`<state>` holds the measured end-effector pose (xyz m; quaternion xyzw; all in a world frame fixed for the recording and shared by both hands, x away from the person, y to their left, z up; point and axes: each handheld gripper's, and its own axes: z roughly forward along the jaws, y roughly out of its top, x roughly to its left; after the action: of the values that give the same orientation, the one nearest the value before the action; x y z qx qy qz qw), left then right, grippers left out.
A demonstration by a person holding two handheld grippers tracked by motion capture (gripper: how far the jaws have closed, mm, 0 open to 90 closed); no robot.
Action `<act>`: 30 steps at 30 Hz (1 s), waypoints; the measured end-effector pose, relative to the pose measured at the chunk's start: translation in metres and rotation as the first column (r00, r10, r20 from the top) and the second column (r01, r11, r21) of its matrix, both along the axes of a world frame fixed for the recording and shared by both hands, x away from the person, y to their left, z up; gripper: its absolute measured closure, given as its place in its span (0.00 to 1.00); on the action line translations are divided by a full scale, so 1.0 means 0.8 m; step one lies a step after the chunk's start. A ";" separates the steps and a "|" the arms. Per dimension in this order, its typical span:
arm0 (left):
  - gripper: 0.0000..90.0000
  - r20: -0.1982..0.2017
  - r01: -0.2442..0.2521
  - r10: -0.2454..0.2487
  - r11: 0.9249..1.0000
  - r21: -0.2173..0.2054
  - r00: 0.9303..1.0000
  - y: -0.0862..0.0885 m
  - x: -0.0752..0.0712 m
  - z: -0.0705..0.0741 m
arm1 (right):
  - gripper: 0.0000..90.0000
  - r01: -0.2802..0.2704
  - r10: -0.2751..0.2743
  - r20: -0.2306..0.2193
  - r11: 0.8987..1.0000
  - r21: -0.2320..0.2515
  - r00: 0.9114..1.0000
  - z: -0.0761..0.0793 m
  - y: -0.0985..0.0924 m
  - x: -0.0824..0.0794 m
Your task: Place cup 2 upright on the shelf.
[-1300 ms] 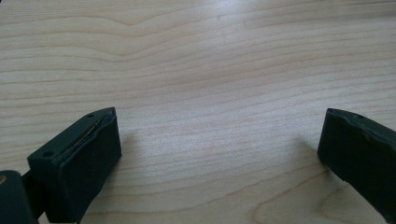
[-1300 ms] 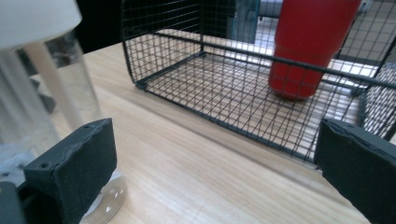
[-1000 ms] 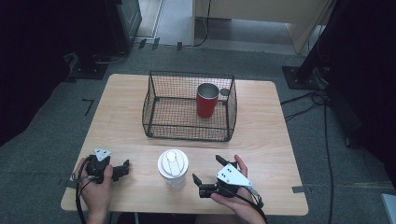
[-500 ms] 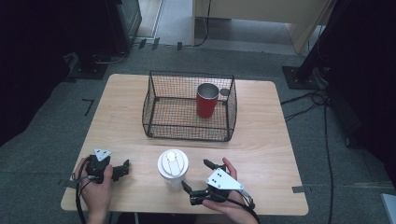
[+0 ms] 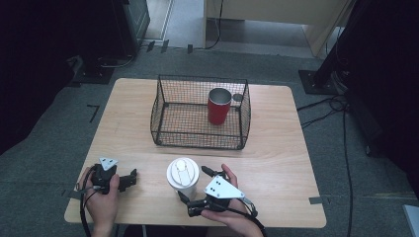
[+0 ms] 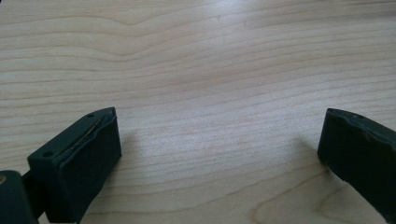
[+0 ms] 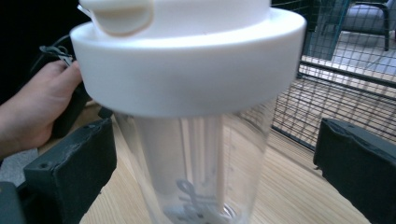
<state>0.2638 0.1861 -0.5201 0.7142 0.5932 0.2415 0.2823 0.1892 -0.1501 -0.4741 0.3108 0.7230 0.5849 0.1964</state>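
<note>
Shaker bottle of clear plastic with a broad white screw lid [image 5: 183, 173] stands upright at the near middle of the pale wooden worktop [image 5: 276, 148], just in front of the black wire basket [image 5: 200, 111]. It sits within easy reach of both hands, which suggests it is the thing about to be picked up. In the right gripper view the bottle [image 7: 196, 116] rises between the two black jaws, its clear wall showing a moulded stem inside and its lid overhanging the body.

The right gripper [image 5: 195, 190] comes at the bottle from the near right, turned on its side so its jaws straddle the body below the lid. The jaws stand wide apart, one on each side of the bottle, with a gap on both sides; they grip nothing yet and seem only lined up for a squeeze.

The left gripper [image 5: 129, 178] rests low at the near left of the worktop, well apart from the bottle, apparently waiting. Its jaws are spread wide over bare wood [image 6: 210, 93] and carry nothing.

Farther off, a red metal cup [image 5: 219, 105] stands upright inside the basket, towards its right side.
</note>
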 end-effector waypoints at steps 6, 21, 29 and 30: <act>0.00 0.000 0.000 0.000 1.000 0.000 1.000 0.000 0.000 0.000 | 0.03 0.003 -0.003 0.000 1.000 0.011 1.000 0.001 0.007 0.003; 0.00 0.000 0.000 0.000 1.000 0.000 1.000 0.000 0.000 0.000 | 0.09 0.019 -0.019 0.000 1.000 0.019 1.000 0.009 0.031 0.010; 0.00 0.000 0.000 0.000 1.000 0.000 1.000 0.000 0.000 0.000 | 0.16 0.040 -0.040 -0.011 0.999 0.020 0.999 0.006 0.038 0.014; 0.00 0.000 0.000 0.000 1.000 0.000 1.000 0.000 0.000 0.000 | 0.16 0.040 -0.040 -0.011 0.999 0.020 0.999 0.006 0.038 0.014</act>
<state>0.2638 0.1861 -0.5201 0.7143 0.5932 0.2416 0.2822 0.2003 -0.1195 -0.4690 0.3305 0.7117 0.5864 0.2010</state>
